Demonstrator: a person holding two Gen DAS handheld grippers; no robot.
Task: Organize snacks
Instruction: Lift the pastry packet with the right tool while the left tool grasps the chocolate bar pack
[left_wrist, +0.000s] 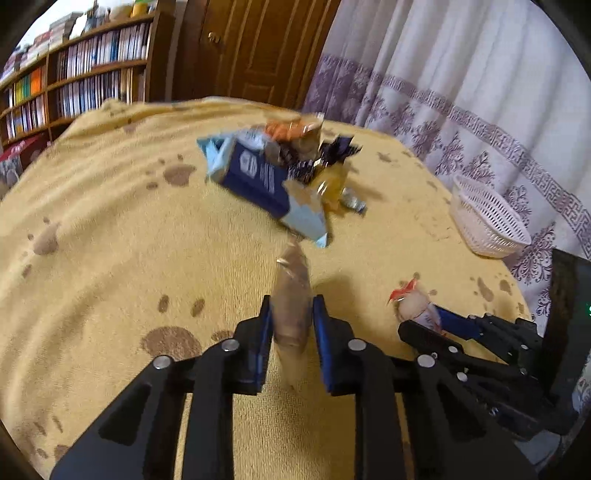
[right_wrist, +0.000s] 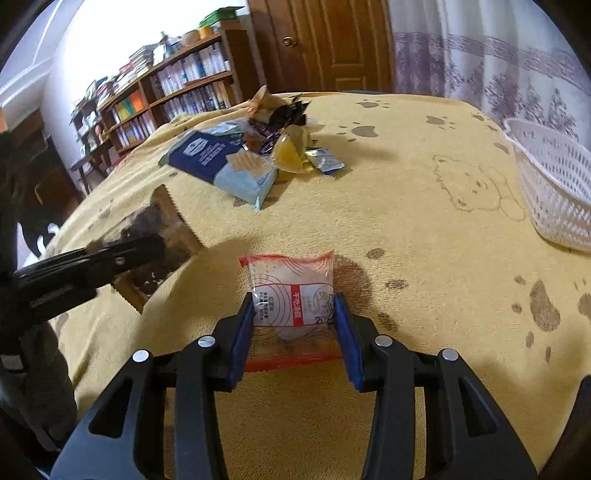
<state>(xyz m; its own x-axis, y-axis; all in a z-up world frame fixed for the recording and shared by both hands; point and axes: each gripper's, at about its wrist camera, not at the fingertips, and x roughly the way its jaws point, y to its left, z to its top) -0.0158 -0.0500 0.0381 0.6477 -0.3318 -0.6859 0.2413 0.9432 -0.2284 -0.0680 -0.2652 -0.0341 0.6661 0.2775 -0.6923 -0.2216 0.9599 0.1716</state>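
Left gripper (left_wrist: 291, 325) clamped on brown packet (left_wrist: 291, 295); right gripper (right_wrist: 295, 321) clamped on clear packet (right_wrist: 291, 288). Slip risked: slick film, edge-on hold.

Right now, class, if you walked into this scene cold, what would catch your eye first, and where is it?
Each gripper holds a snack above the yellow paw-print blanket: the right gripper a clear red-edged packet, the left gripper a clear packet of something brown. Farther back sits a heap of snacks topped by a large blue bag, with a white basket at the right edge.
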